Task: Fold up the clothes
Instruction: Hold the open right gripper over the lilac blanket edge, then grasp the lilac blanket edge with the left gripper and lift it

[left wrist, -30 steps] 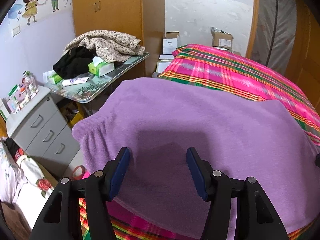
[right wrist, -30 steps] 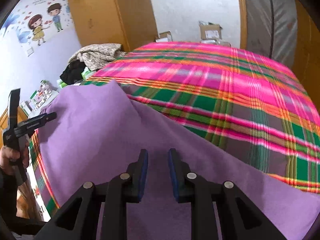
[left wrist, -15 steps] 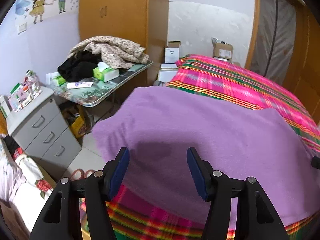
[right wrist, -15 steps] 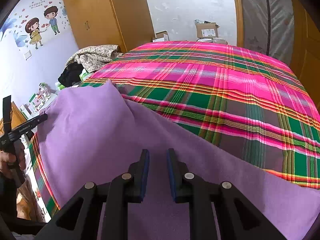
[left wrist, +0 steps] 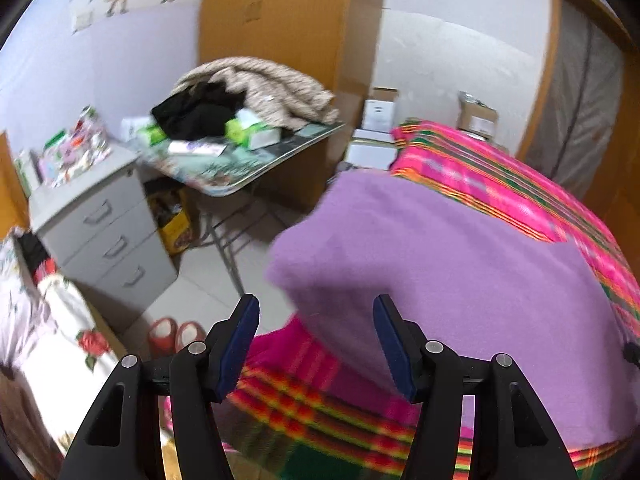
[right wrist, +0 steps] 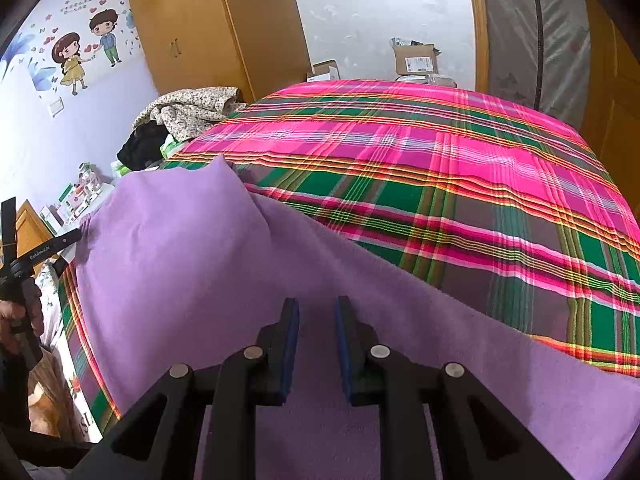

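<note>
A purple fleece garment (right wrist: 208,264) lies spread over the near left part of the plaid bed (right wrist: 440,168). In the left wrist view the garment (left wrist: 460,264) fills the right half, its left edge hanging by the bed's corner. My left gripper (left wrist: 316,304) is open above that corner, with nothing between its blue pads. It also shows at the left edge of the right wrist view, where the left gripper (right wrist: 42,220) is held in a hand. My right gripper (right wrist: 317,308) hovers over the garment with its jaws narrowly parted; the cloth lies flat beneath them.
Left of the bed stand a folding table (left wrist: 256,168) piled with clothes and tissue boxes, and a grey drawer unit (left wrist: 104,232). Red slippers (left wrist: 176,332) sit on the floor. Cardboard boxes (right wrist: 416,60) and a wooden wardrobe (right wrist: 208,28) are beyond the bed.
My left gripper has drawn back and to the left off the garment, and now it is over the bed's corner, still open. The right gripper has stayed put.
</note>
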`<state>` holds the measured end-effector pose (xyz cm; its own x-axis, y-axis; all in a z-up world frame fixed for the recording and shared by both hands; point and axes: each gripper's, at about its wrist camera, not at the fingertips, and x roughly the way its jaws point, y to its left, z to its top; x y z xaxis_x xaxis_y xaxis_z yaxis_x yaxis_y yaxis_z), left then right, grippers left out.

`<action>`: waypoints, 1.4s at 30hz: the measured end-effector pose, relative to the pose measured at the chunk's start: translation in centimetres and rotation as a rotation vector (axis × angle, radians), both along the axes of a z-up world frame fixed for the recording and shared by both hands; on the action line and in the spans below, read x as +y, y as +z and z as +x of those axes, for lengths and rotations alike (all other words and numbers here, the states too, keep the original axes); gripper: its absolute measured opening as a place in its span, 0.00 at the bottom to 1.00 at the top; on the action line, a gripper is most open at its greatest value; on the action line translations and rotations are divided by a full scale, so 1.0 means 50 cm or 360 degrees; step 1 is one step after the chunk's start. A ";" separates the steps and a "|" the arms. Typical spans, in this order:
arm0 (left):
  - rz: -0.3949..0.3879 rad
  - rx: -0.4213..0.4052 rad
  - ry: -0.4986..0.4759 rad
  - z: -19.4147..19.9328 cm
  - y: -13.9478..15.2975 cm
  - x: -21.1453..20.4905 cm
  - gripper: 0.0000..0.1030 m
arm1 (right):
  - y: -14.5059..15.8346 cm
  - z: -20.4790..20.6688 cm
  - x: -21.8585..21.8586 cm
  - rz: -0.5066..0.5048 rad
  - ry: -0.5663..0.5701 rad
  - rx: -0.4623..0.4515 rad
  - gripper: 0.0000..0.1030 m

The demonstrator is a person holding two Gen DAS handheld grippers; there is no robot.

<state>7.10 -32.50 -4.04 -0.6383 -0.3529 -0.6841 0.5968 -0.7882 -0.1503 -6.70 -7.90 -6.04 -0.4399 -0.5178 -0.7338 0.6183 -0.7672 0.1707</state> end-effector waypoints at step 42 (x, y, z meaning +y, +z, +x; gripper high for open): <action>0.0413 0.0327 -0.0041 -0.047 0.040 -0.051 0.10 | 0.003 -0.001 -0.008 0.0037 -0.0011 0.0005 0.18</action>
<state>4.76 -35.03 -2.04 -0.7787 -0.1658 -0.6051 0.5138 -0.7221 -0.4633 -6.73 -8.31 -5.86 -0.4460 -0.4975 -0.7440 0.6134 -0.7752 0.1507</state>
